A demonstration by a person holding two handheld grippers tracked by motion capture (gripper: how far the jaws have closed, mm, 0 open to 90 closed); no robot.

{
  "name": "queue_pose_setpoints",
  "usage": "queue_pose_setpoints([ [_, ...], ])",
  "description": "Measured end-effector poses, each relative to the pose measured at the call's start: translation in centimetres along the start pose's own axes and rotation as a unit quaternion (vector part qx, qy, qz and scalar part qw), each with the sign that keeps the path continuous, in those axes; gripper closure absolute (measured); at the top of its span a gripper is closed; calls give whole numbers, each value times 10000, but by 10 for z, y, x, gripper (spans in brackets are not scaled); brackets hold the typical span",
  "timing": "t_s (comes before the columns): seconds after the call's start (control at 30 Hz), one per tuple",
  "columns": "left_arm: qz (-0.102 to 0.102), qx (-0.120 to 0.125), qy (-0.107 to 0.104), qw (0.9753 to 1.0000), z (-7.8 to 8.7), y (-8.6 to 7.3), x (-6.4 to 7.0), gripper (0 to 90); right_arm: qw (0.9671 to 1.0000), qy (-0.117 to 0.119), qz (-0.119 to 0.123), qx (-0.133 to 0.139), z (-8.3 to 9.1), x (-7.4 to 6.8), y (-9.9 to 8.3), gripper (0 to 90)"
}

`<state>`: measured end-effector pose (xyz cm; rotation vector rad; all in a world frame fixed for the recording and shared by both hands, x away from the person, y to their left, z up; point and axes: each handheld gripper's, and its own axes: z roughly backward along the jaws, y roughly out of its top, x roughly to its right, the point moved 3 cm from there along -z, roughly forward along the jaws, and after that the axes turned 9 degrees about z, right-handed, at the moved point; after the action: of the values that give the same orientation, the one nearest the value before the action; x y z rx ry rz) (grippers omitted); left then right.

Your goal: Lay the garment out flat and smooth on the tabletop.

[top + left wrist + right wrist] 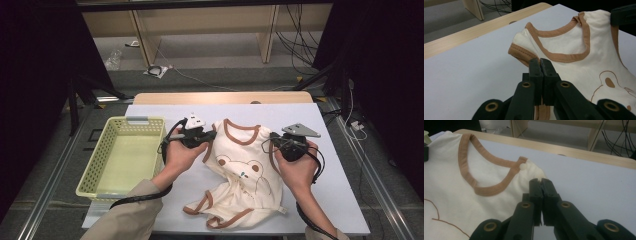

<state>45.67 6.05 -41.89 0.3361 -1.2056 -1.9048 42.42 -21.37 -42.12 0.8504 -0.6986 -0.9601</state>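
A: In the high view, where is the shirt (243, 167)?

B: It lies on the white table (150, 112), between the two hands. The top part with the brown collar is spread flat, but the lower part is crumpled near the front edge, so its shape there is hard to read. The left gripper (209, 136) is at the left shoulder, the right gripper (273, 137) at the right shoulder. From so high, I cannot see the jaw tips well. A yellow basket (95, 165) stands left of the shirt; its near corner is covered by the person's sleeve (127, 215).

A: And the left gripper view?

B: The left gripper (540, 61) has its jaws pressed together, clenched on the brown sleeve hem of the shirt (579, 50). The hem goes under the jaws, so the pinched part is hidden. The bear print (614, 87) is cut off at the right edge. A dark thing at the top right corner is too cropped to name.

A: The right gripper view?

B: The right gripper (540, 181) also has its jaws closed, grasping the cream shoulder edge of the shirt (461, 195), just beside a small white button (523, 166). The cloth between the jaws is not visible. Brown stitching is cut off at the left edge.
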Motion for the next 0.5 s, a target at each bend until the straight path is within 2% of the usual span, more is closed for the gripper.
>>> queue_pose_setpoints([
  [0.13, -23, 70, 41, 10000, 4, 4, -3, 881, 9998, -53, 96, 138, 4, -1, 7, 884],
  [0.27, -17, 147, 124, 9998, 1, 14, -7, 881, 9996, -151, 154, 205, 2, 3, 16, 884],
  [0.5, -8, 150, 466, 9988, -20, 39, -21, 881, 9991, -328, 199, 158, -24, 19, 37, 884],
])
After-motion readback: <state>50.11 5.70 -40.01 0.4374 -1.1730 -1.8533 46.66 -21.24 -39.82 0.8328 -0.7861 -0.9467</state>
